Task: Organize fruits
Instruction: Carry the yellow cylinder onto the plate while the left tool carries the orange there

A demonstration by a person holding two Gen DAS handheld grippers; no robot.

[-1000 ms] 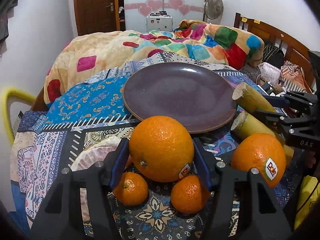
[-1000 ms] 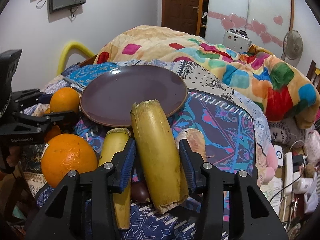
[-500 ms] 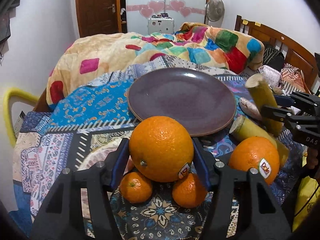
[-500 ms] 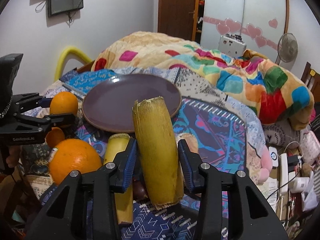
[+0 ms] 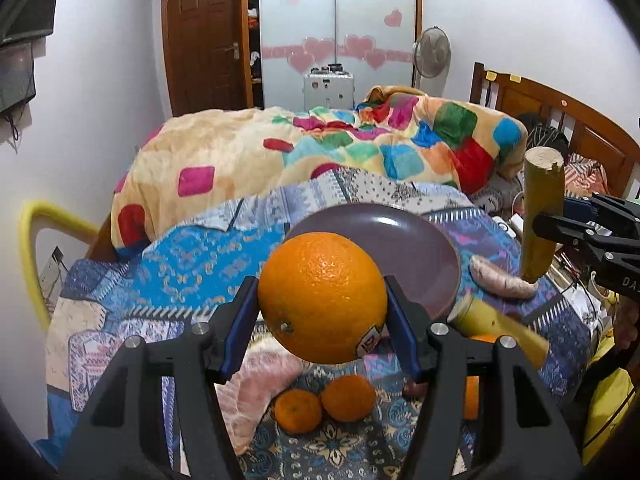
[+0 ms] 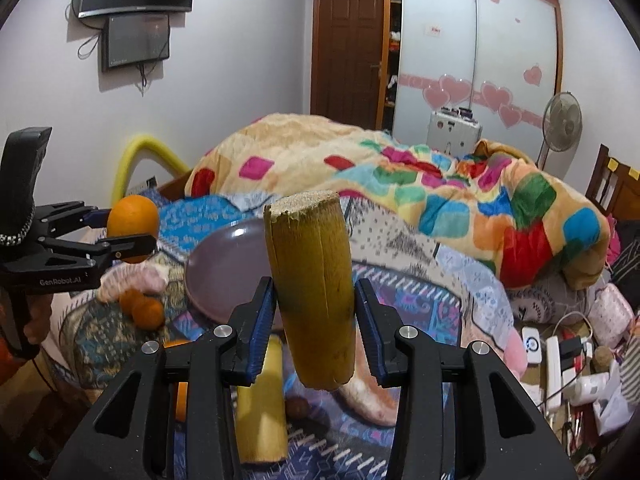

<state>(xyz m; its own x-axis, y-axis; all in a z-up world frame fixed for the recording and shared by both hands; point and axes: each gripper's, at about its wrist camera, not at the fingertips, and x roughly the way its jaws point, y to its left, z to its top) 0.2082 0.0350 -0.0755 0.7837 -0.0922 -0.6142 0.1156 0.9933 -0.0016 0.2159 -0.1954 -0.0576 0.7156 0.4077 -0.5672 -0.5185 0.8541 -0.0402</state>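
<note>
My left gripper (image 5: 322,304) is shut on a large orange (image 5: 320,296) with a sticker, held well above the patterned cloth in front of the purple plate (image 5: 404,248). My right gripper (image 6: 314,312) is shut on a yellow sugarcane piece (image 6: 312,292), held upright above the cloth to the right of the plate (image 6: 228,268). The left gripper and its orange (image 6: 134,216) show at the left of the right wrist view. The right gripper's sugarcane (image 5: 542,216) shows at the right of the left wrist view.
Two small oranges (image 5: 324,400) and a pink pomelo segment (image 5: 252,384) lie below the left gripper. A second sugarcane piece (image 6: 262,400), another orange (image 6: 180,380) and a sweet potato (image 5: 500,282) lie near the plate. A colourful blanket (image 5: 320,148) covers the bed behind.
Both grippers have risen with their fruit. The plate and the fruit on the cloth now look lower and farther away. The sugarcane in the right gripper stands more upright.
</note>
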